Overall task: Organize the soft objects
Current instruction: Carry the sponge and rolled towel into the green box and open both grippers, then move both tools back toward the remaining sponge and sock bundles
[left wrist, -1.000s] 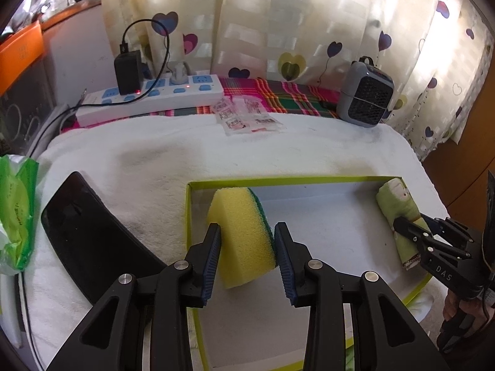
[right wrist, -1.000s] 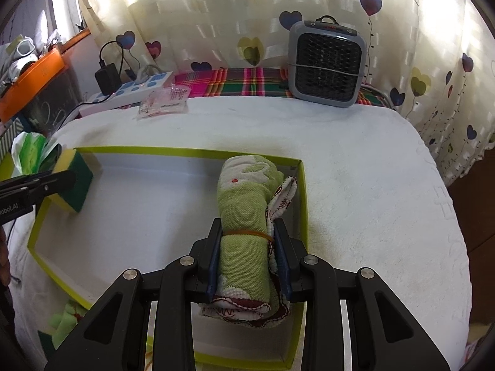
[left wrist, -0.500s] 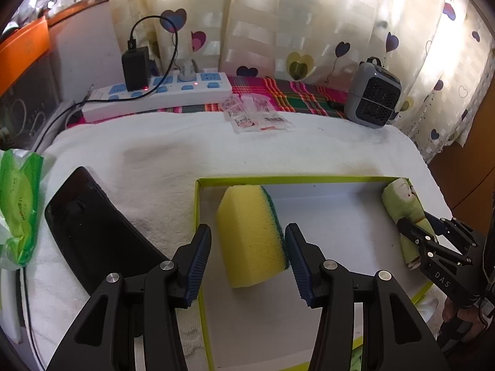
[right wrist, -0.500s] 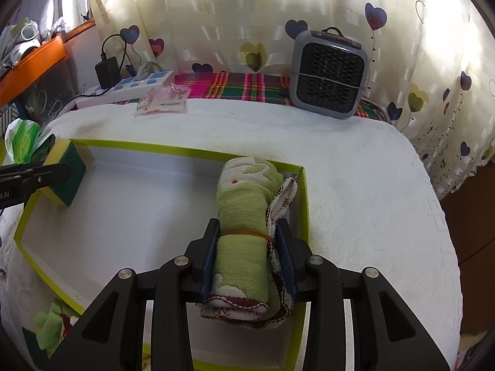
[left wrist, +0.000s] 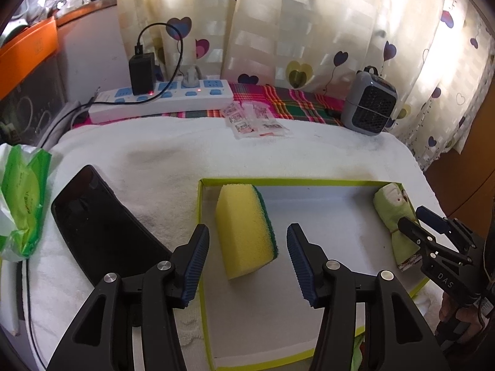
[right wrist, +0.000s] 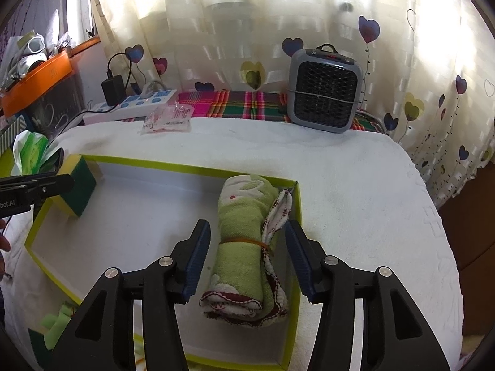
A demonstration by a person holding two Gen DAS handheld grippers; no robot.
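Shallow lime-rimmed box [right wrist: 161, 165] on a white terry cloth. L end of box: porous yellow sponge [left wrist: 243, 232], green scrub side. R end: rolled green towel [right wrist: 244, 235], rubber-banded, maybe lying flat. Left gripper [left wrist: 247, 258] opening around sponge, pads clear; right gripper [right wrist: 246, 259] opening around towel, not touching.

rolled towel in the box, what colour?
Light green rolled towel, white trim with dark red stitching, an orange band around it. Right wrist view shows it best.

Daylight comes through the heart-print curtains [left wrist: 309, 24] behind, blowing out pale patches and leaving the near foreground dimmer; fisheye bending curves the edges, dark vignette fills the corners, and focus stays fairly sharp, with soft shadows
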